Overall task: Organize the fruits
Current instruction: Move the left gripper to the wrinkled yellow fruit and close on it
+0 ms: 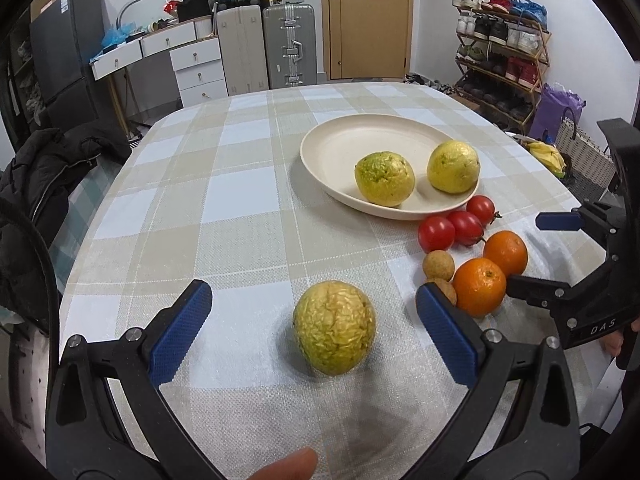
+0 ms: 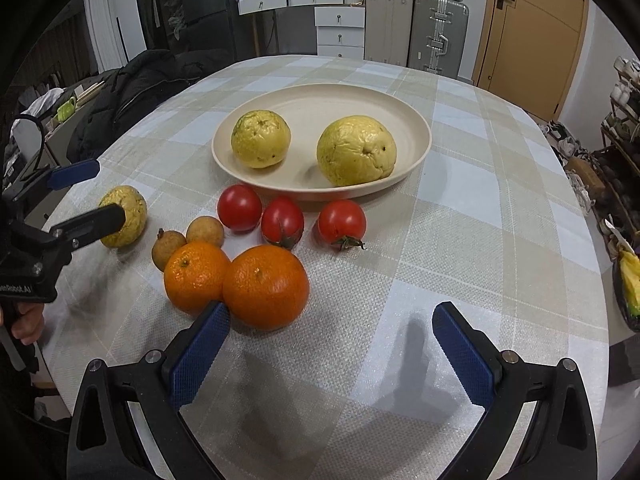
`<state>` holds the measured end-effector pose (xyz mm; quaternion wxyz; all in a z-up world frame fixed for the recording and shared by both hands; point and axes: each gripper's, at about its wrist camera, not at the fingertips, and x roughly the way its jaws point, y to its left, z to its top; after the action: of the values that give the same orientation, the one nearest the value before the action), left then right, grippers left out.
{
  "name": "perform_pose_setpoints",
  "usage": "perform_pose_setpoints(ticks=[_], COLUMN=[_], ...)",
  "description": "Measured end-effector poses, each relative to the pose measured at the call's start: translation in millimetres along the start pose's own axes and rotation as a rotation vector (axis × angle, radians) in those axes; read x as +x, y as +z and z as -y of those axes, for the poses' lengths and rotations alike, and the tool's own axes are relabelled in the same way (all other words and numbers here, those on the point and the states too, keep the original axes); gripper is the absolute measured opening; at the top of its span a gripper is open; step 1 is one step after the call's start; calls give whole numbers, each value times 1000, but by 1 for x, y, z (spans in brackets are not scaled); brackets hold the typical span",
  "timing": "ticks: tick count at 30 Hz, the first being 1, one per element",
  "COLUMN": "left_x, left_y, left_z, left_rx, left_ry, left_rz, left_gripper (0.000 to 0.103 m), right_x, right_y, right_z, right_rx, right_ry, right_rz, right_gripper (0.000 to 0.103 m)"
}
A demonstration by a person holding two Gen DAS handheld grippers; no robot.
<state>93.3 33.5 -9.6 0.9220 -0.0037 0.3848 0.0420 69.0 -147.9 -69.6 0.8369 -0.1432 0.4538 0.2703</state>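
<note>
A cream plate (image 1: pixel 340 140) (image 2: pixel 320 98) holds two yellow-green guavas (image 1: pixel 384 178) (image 2: pixel 356 150). A third guava (image 1: pixel 334 328) (image 2: pixel 124 216) lies on the checked cloth between the open fingers of my left gripper (image 1: pixel 314 308), untouched. Three red tomatoes (image 1: pixel 460 226) (image 2: pixel 284 220), two oranges (image 1: pixel 480 286) (image 2: pixel 266 286) and two small brown longans (image 1: pixel 439 266) (image 2: pixel 204 232) lie beside the plate. My right gripper (image 2: pixel 330 330) is open and empty, its left finger close to the oranges.
The round table (image 1: pixel 200 200) has edges close on the left and right. A black jacket (image 1: pixel 36 200) lies at the left. Suitcases (image 1: pixel 260 48), drawers and a shoe rack (image 1: pixel 500 52) stand behind. A basket with bananas (image 1: pixel 548 156) sits at the right.
</note>
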Motion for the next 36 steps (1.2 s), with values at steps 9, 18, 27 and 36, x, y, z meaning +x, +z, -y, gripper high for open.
perform_pose_setpoints(ticks=[9,18,27,36], left_x=[8,20,23,28], left_y=[-2,-8,-12,-15], left_z=[7,4,7,7], left_rx=[37,59,106,124], left_ry=[1,21,-3,-28], left_rz=[-50,-118,-146,-167], left_gripper=[102,102,98,80], right_x=[3,-3,-5,-7], right_y=[1,3,1,0], right_z=[1,4,5,1], right_rx=[24,22,22,15], right_ry=[9,-4,26,101], right_rz=[-7,11,14,19], right_gripper=[103,103,102,82])
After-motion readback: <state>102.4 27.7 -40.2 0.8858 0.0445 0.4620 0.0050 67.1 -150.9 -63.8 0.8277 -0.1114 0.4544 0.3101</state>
